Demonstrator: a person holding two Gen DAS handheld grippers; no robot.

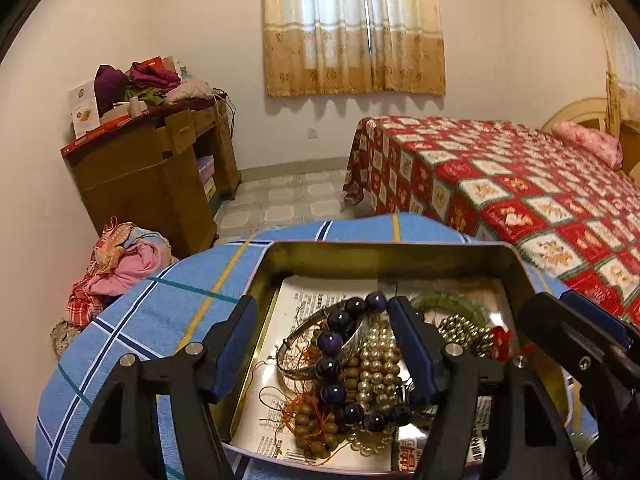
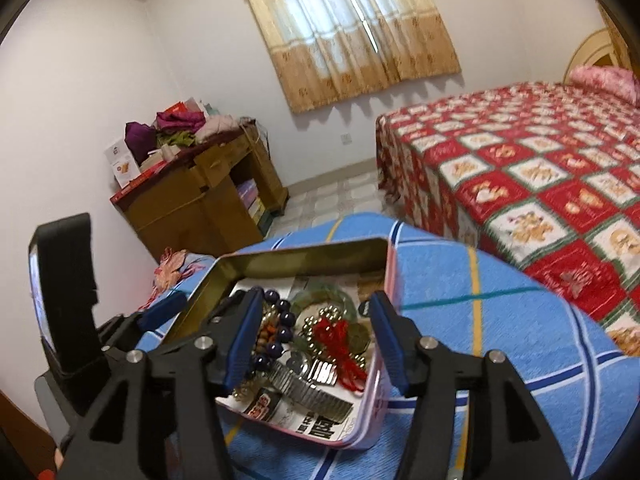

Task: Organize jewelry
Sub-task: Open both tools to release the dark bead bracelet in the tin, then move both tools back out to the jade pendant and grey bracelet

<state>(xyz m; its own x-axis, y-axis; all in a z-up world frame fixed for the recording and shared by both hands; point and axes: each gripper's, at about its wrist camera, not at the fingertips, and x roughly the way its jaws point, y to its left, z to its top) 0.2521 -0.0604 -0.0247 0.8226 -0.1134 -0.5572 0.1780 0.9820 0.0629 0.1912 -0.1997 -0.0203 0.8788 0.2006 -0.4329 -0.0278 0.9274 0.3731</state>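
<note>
Shiny metal tin; glossy purple beads; checked cloth.

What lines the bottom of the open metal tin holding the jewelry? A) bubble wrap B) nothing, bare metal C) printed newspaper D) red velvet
C: sheets of printed newspaper lie under the beads inside the rectangular metal tin, with text columns visible in both wrist views.

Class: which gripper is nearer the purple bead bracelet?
Left. The left gripper straddles the purple bead bracelet with open jaws; the right gripper hangs over the tin's other side.
</note>
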